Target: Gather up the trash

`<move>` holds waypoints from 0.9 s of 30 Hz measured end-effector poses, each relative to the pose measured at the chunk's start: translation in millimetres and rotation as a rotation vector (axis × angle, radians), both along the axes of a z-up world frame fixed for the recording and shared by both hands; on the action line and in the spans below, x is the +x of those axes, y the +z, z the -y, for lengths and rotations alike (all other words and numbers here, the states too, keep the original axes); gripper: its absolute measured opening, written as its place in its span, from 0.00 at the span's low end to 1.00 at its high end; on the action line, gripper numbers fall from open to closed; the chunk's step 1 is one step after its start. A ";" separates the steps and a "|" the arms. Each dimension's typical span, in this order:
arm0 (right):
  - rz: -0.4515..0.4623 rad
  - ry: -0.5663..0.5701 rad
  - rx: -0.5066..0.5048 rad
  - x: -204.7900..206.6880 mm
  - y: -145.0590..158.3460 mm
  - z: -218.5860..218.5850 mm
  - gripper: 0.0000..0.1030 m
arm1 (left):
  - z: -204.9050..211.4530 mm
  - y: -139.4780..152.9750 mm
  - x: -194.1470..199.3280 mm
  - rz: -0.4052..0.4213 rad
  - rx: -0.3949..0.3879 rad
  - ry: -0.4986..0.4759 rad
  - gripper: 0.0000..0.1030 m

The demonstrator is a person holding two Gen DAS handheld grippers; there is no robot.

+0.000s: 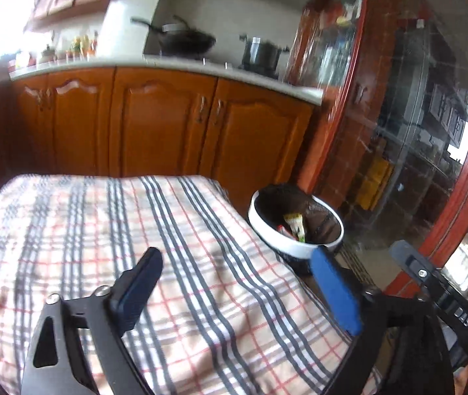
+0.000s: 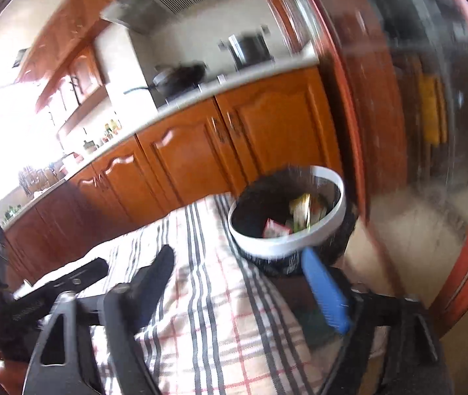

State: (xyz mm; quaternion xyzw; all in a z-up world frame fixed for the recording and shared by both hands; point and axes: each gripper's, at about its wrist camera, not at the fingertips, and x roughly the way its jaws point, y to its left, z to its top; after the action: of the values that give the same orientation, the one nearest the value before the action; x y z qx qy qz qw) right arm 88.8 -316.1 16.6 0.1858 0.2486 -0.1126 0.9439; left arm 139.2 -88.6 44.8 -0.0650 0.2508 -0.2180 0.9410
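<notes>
Nearest, the left gripper (image 1: 234,270) is seen with its jaws spread wide and nothing between them, above a checked tablecloth (image 1: 102,230). The right gripper (image 2: 237,273) is likewise spread wide and empty. Just past the cloth's far corner, a white-rimmed trash bin (image 1: 294,247) is seen, wrappers (image 1: 294,227) lying inside. Beyond, wooden cabinets (image 1: 168,125) are seen.

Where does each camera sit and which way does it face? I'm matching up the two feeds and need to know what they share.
Left wrist: on the left gripper, looking over the checked tablecloth toward the cabinets; its open fingers show, and part of the other gripper at right.
Right wrist: on the right gripper, tilted, facing the trash bin; open fingers show.
Shared: bin, tablecloth, cabinets, stove pots.
</notes>
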 end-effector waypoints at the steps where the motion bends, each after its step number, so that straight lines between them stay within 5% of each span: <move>1: 0.034 -0.011 -0.049 -7.3 4.1 -7.8 1.00 | -3.3 1.5 -10.8 0.040 0.010 0.019 0.99; 6: 0.144 -0.064 -0.232 -31.0 8.6 -34.7 1.00 | -9.4 -4.6 -51.9 0.139 0.079 0.071 0.99; 27: 0.078 0.010 -0.200 -40.7 -22.1 -60.0 1.00 | -18.3 -32.7 -64.3 0.125 0.134 0.146 0.99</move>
State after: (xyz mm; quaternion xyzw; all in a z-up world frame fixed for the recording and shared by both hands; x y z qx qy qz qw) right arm 48.1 -256.0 -5.6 0.0938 0.2003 -0.1247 0.9672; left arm 74.9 -70.3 12.1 -0.0064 0.2003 -0.1351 0.9704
